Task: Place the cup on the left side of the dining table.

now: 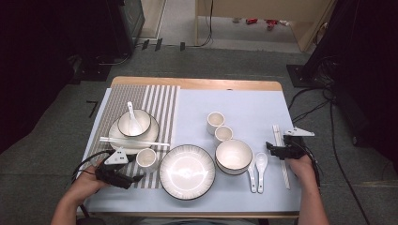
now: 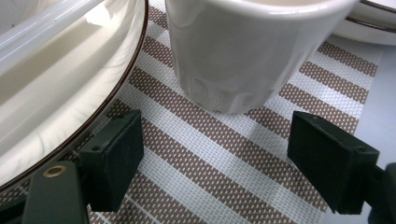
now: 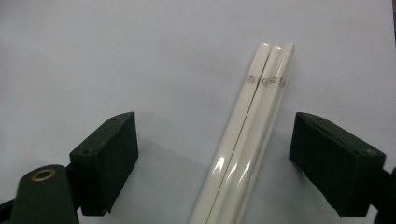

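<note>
our left gripper [image 2: 212,154] jaws spread wide, nothing pinched, white cup [image 2: 252,51] just ahead on striped placemat [image 2: 224,158], our right gripper [image 3: 212,156] jaws apart, straddling white chopsticks [image 3: 250,140], not clamping

Brightly lit from overhead; dark at both sides of the high view. Glare on the round white ribbed ceramic plate [image 1: 187,171] and the glossy cream chopsticks [image 3: 247,140]. Soft shadows, slightly grainy close-ups.
</note>
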The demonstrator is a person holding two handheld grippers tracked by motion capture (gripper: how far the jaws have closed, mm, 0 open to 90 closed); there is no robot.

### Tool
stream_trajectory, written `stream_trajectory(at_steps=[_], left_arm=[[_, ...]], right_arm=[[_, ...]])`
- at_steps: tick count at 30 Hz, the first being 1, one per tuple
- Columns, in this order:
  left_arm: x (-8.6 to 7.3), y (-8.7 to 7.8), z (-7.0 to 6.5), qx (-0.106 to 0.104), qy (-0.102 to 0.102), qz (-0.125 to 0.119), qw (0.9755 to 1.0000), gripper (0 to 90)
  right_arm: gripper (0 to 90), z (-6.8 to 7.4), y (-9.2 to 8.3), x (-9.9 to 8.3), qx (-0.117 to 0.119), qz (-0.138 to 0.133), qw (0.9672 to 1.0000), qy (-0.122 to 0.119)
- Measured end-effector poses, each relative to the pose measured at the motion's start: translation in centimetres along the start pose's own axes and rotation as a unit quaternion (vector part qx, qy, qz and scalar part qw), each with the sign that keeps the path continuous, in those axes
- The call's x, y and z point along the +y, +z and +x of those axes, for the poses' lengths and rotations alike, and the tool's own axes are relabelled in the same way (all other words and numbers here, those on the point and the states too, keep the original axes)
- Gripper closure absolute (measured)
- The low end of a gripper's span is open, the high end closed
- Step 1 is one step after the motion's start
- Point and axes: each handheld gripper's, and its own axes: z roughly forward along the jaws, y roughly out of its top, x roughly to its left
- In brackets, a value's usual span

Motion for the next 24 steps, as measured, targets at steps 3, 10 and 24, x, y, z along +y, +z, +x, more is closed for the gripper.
stream_trajectory(at_steps=[3,10,24], left_arm=[[-0.87,-0.01,0.02,0.000,0.001,-0.033,0.9995,19.2],[-1.00,0.18,-0.28,0.010,0.010,-0.036,0.9992,16.7],[-1.01,0.21,-0.38,0.013,0.007,-0.037,0.9992,16.5]], right_arm=[[15.1,0.00,0.00,0.00,0.000,0.000,1.0000,0.000],[15.2,0.00,0.00,0.00,0.000,0.000,1.0000,0.000],[15.1,0.00,0.00,0.00,0.000,0.000,1.0000,0.000]])
